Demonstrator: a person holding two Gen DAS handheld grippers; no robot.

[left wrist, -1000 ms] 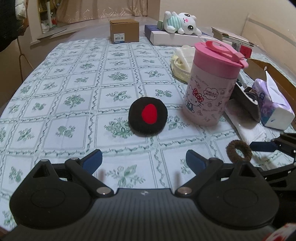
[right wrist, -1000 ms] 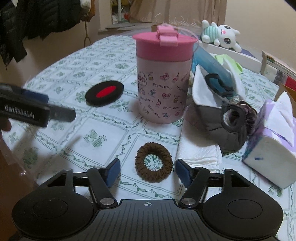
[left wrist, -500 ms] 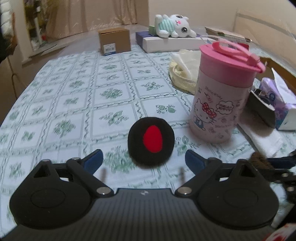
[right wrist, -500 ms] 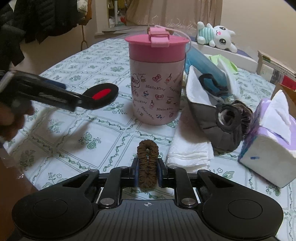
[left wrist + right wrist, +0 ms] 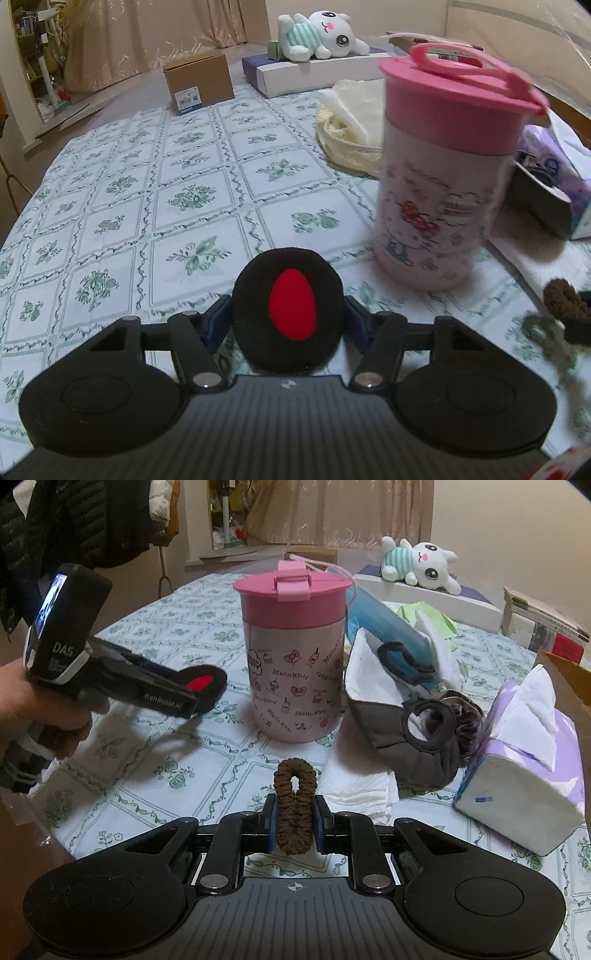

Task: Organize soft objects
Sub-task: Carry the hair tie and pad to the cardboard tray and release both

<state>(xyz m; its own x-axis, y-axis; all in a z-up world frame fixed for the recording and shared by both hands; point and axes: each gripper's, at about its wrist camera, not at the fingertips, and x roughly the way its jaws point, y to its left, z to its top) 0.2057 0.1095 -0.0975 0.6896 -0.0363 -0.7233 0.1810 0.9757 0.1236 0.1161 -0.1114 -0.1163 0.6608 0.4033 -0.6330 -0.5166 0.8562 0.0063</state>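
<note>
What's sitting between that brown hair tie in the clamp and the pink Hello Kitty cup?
Nothing: in the right wrist view, only bare floral tablecloth separates the brown scrunchie, pinched in the right gripper, from the Hello Kitty cup.

bare tablecloth (image 5: 155, 192) left, pink cup (image 5: 439, 192) blocking right

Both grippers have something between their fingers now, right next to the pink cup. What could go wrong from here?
1. The left gripper, jaws just closing, flanks the black pad with a red oval by its soft rim; it could slip out on lifting.
2. The Hello Kitty cup stands close; a sideways swing could topple it.
3. The right gripper squeezes the brown scrunchie flat; it may spring loose.
</note>
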